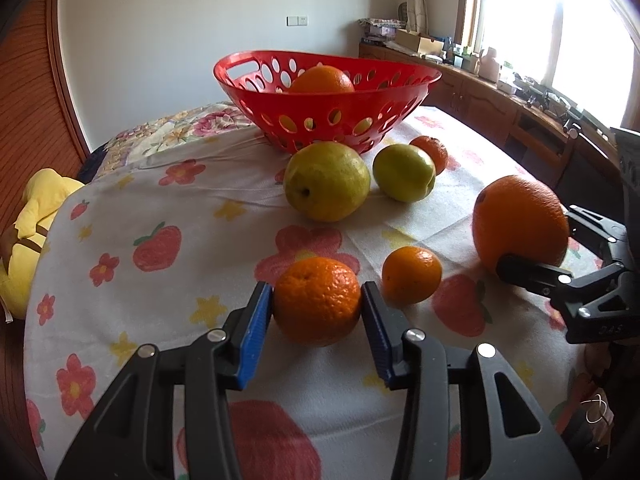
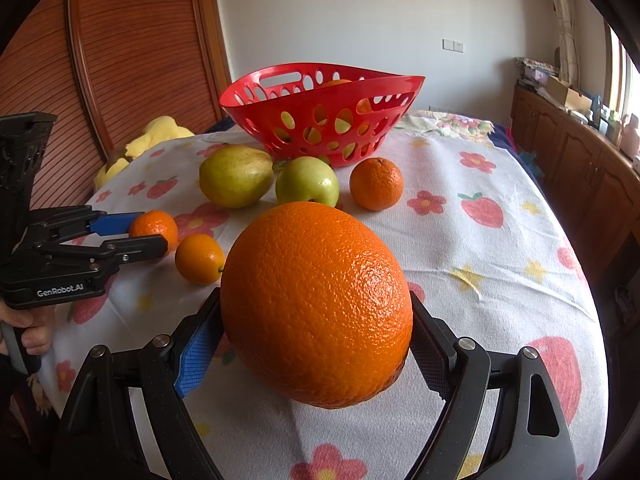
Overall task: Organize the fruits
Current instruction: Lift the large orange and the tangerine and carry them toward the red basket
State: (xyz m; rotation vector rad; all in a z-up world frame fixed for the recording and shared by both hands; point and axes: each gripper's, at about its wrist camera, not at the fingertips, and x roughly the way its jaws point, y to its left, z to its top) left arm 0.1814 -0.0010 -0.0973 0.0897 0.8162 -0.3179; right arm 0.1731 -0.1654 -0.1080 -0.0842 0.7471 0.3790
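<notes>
My left gripper [image 1: 318, 304] is shut on a small orange [image 1: 317, 301] low over the flowered cloth; it also shows in the right wrist view [image 2: 154, 229]. My right gripper [image 2: 316, 320] is shut on a big orange [image 2: 316, 304], which the left wrist view [image 1: 520, 222] shows at the right. A red perforated basket [image 1: 320, 108] at the back holds an orange [image 1: 322, 79]. Loose on the cloth lie a small mandarin [image 1: 412, 275], a yellow-green pear [image 1: 326, 180], a green apple [image 1: 403, 173] and another orange [image 1: 432, 152].
A yellow plush toy [image 1: 32, 232] lies off the table's left edge. A wooden sideboard [image 1: 500, 108] with clutter runs along the right under the window. A wooden slatted door [image 2: 132, 48] stands behind left. The cloth-covered table [image 2: 500, 272] has bare cloth at the right.
</notes>
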